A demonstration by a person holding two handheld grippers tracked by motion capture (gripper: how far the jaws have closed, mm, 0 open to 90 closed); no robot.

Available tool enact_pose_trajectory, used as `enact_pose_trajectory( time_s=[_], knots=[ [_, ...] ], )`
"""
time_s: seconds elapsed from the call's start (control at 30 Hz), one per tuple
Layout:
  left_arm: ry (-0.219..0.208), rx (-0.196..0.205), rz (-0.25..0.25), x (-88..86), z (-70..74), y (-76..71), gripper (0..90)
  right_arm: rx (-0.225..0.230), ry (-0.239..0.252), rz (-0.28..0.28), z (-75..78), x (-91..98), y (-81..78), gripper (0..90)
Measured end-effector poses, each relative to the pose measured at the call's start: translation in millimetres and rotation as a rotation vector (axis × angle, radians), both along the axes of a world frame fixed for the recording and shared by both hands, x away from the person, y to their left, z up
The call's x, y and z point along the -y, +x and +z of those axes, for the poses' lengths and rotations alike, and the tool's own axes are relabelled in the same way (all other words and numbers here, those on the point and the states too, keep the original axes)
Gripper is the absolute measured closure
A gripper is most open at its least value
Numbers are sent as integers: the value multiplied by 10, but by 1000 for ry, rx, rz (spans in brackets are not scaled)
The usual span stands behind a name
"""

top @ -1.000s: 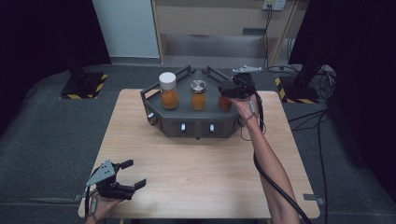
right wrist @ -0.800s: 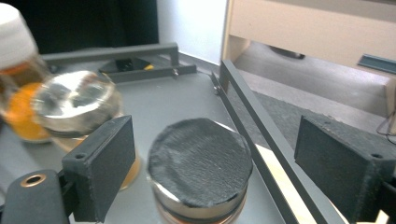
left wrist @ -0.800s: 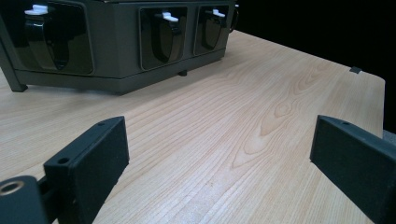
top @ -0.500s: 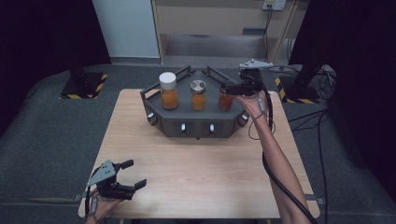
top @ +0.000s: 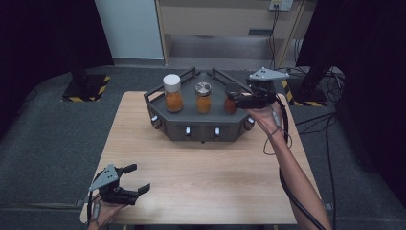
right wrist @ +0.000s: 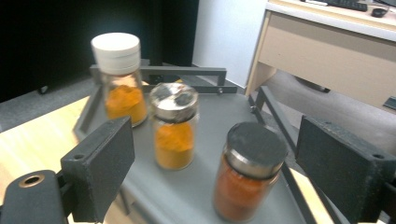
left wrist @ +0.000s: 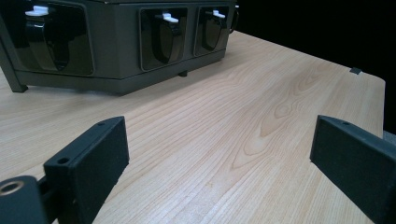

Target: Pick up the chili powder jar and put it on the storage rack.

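Three spice jars stand in a row on a dark six-sided stand (top: 201, 130): a white-lidded jar (top: 173, 93) of orange powder, a silver-lidded jar (top: 203, 97) and a dark-lidded jar (top: 231, 101) of red-orange powder. My right gripper (top: 245, 98) hovers at the stand's right end, and its jaws have just been opening. In the right gripper view the right gripper (right wrist: 214, 140) is open. The dark-lidded jar (right wrist: 250, 172) stands ahead between the jaw lines with neither pad touching it. My left gripper (top: 133, 178) rests open and empty at the table's near left corner.
The stand (left wrist: 116, 70) has dark knobs with white markers along its front and raised rails (right wrist: 187, 71) around the back. Bare wooden tabletop (top: 210, 177) lies between the stand and the near edge. A cable trails along the right forearm (top: 287, 158).
My right gripper has drawn back to the right and slightly up, away from the dark-lidded jar, which stays on the stand. The left gripper has not moved.
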State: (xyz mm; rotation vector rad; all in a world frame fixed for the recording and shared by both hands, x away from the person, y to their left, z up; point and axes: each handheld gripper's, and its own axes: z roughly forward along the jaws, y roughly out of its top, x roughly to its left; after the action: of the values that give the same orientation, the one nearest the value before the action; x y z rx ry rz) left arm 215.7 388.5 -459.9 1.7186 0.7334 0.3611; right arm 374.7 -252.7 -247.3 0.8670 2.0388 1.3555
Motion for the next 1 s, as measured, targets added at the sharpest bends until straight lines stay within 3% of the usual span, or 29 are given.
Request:
enact_pose_trajectory(
  time_s=[0.2, 0.6, 1.0],
  knots=[
    [-3, -3, 5, 0, -2, 2, 35, 4, 31, 37, -49, 150, -194, 119],
    [-3, -8, 9, 3, -9, 17, 35, 0, 41, 66, -212, 376, -525, 118],
    [-1, -1, 3, 2, -9, 10, 36, -4, 34, 81, -395, 435, -752, 116]
  ],
)
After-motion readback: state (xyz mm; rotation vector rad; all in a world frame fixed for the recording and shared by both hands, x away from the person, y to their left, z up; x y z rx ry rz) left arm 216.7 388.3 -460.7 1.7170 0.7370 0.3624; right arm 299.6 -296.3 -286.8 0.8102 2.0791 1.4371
